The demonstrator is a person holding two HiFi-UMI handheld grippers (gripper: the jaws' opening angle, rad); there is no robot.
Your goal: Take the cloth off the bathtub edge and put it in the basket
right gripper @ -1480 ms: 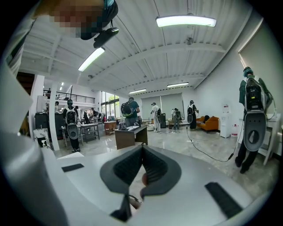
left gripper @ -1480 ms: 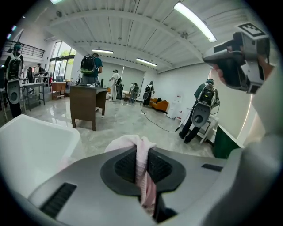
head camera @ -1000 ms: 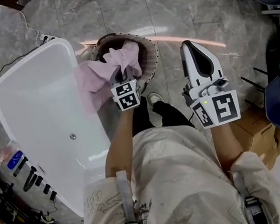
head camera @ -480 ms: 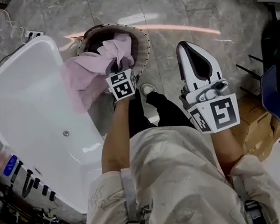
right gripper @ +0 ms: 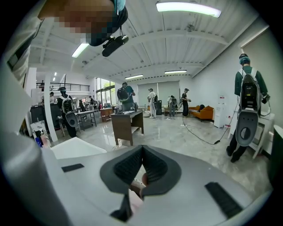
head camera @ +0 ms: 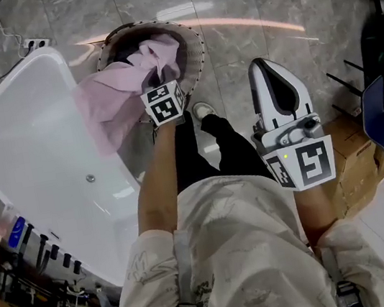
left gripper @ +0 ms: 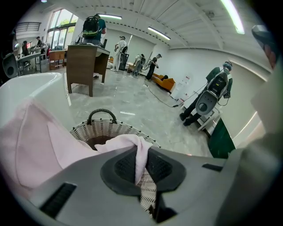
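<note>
The pink cloth (head camera: pixel 112 100) is halfway home. One bunched end lies over the mouth of the woven basket (head camera: pixel 195 48), while its wide part fans out to the left and lies across the rim of the white bathtub (head camera: pixel 33 161), which stands just beside the basket. The left gripper (left gripper: pixel 142 172) is clenched on a narrow fold of the cloth. Its own view shows the fabric pinched between the ribbed pads, hanging right above the basket opening. That grip looks chosen to drag the trailing part in after the held end. The right gripper (head camera: pixel 266 71) hangs well apart over the marble floor (head camera: pixel 240 2). Its jaws are closed together on nothing, probably kept clear because one grip is enough for so light a thing.
</note>
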